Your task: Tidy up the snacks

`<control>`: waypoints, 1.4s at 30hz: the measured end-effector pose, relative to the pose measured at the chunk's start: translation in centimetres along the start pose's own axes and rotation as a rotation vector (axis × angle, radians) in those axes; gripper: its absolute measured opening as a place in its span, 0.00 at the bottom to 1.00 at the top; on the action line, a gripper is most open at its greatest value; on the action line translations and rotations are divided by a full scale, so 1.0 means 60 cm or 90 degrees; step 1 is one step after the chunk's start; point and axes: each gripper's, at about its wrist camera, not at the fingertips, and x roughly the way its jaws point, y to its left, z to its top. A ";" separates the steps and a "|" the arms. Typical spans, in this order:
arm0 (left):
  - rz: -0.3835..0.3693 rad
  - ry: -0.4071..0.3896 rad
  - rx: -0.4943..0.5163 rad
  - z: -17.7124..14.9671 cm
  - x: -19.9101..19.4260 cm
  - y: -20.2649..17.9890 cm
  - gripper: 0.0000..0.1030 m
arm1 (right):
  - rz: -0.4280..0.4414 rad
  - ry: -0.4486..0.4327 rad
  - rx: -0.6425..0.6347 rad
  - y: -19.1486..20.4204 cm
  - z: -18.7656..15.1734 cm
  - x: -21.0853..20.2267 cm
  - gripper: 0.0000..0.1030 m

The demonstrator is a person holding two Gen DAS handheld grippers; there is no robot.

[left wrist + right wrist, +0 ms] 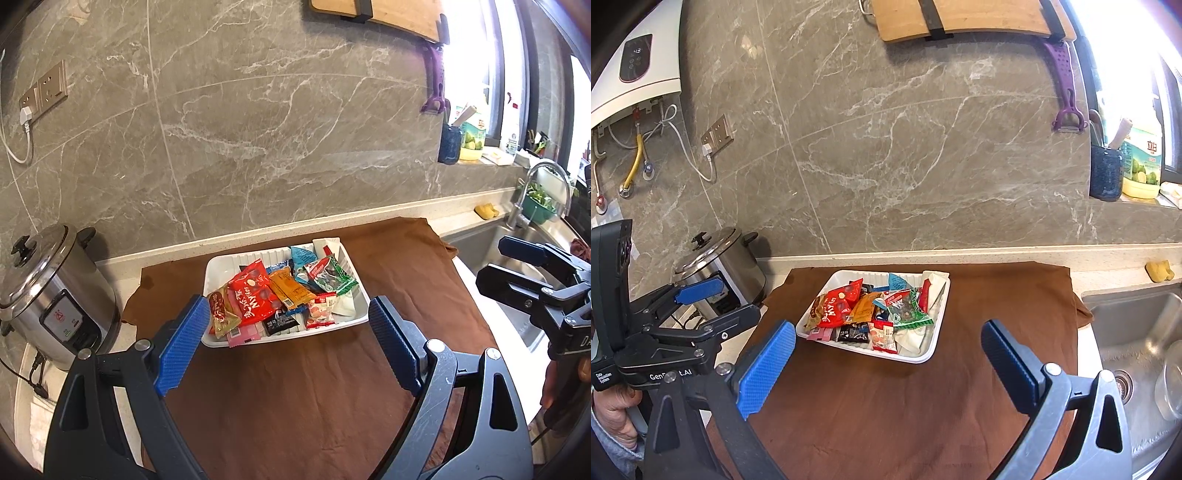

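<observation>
A white tray [236,260] [925,356] sits on a brown cloth [295,398] [886,413] on the counter. It holds several snack packets in a heap, among them a red packet [255,295] [836,304], an orange one [291,291] and a green one [330,275] [905,310]. My left gripper [289,300] [738,297] hovers in front of the tray's near-left side, open and empty. My right gripper [886,326] [493,260] hangs off the tray's right near the sink, open too, with nothing between its fingers.
A steel rice cooker [48,295] [724,269] stands left of the cloth with its cord trailing. The sink [1137,332] with a faucet [546,184] and a clear cup [1171,380] lies to the right. A yellow sponge [1160,270] rests by the wall.
</observation>
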 end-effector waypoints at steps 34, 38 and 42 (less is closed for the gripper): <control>-0.015 -0.005 -0.002 -0.007 -0.023 0.000 0.85 | -0.005 -0.006 0.011 -0.008 -0.006 -0.023 1.00; -0.010 -0.010 -0.008 -0.005 -0.024 0.005 0.85 | -0.005 -0.006 0.010 -0.009 -0.006 -0.023 1.00; 0.023 -0.024 0.008 -0.004 -0.029 0.001 0.85 | -0.005 -0.004 0.012 -0.010 -0.007 -0.022 1.00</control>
